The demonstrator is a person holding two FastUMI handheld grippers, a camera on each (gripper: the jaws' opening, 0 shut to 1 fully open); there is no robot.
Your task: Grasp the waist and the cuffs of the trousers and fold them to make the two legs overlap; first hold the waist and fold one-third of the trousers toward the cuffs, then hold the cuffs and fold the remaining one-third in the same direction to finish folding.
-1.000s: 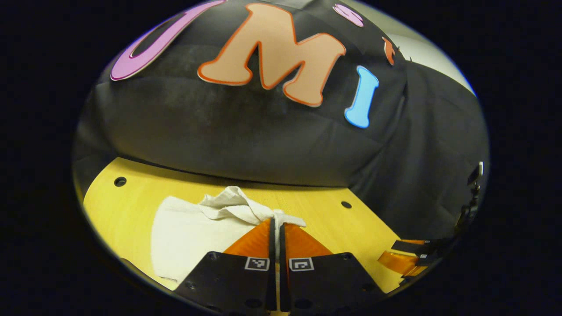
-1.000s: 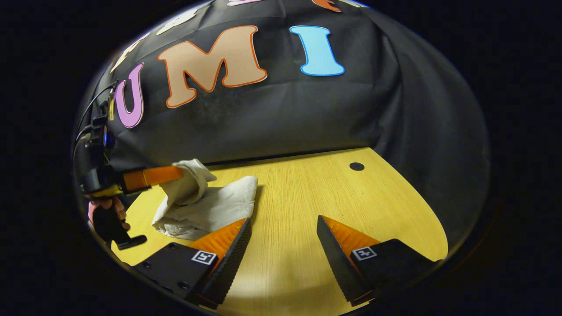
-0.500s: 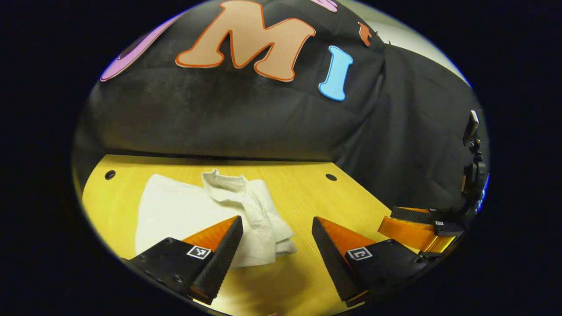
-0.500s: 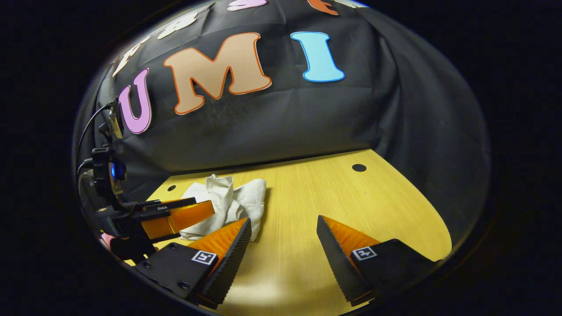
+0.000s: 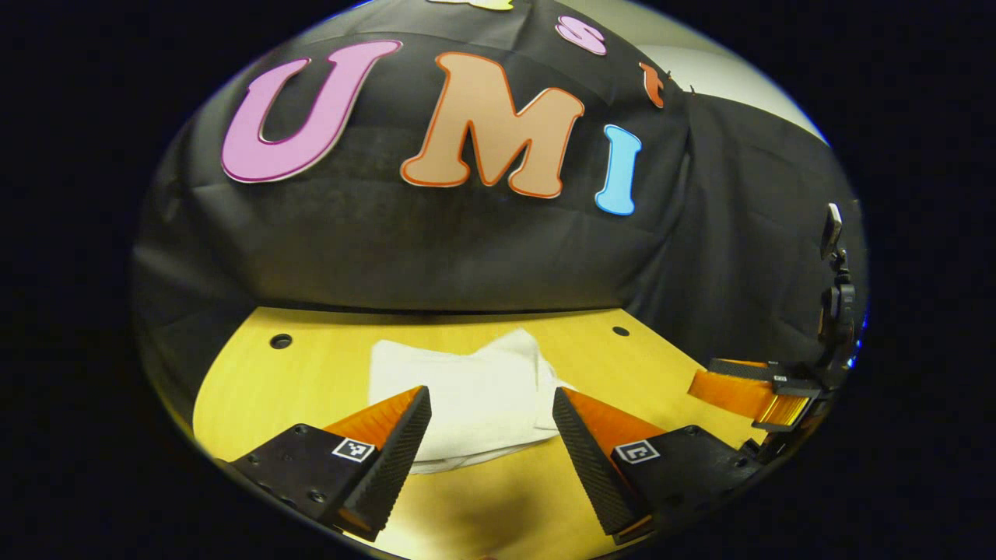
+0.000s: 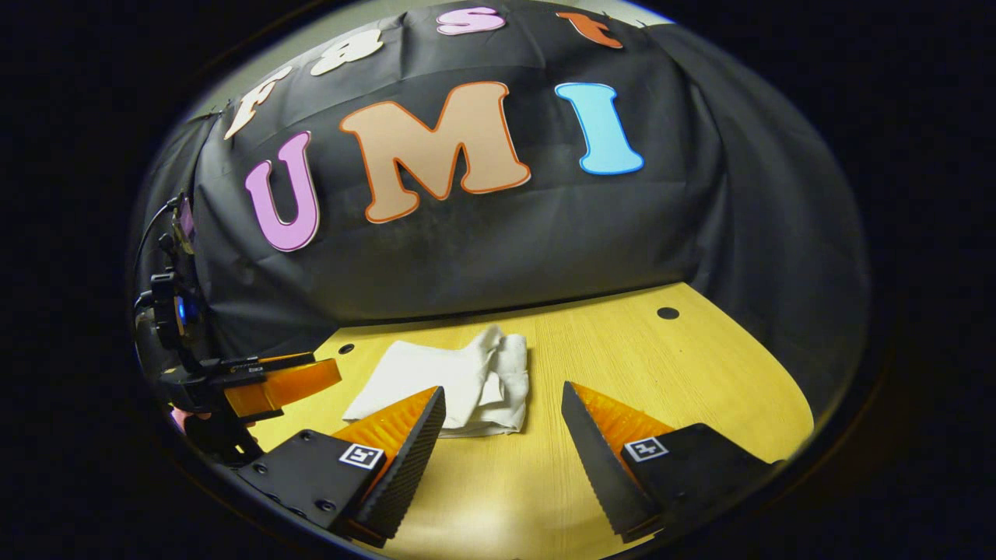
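the white trousers are seen lying folded into a small bundle on the yellow tabletop, near the black cloth wall. in the right gripper view the trousers are flat on one side and bunched up on the side nearer the middle of the tabletop.

the left tool is held wide, and nothing is gripped by it. its two fingers are seen in front of the bundle, one on each side, and no touch on the cloth can be made out. in the right gripper view the left tool is seen off to the side of the trousers, apart from them.

the right tool is held wide too, and nothing is gripped by it. the bundle is seen just past its fingers. in the left gripper view the right tool is seen near the tabletop's edge, well apart from the trousers.
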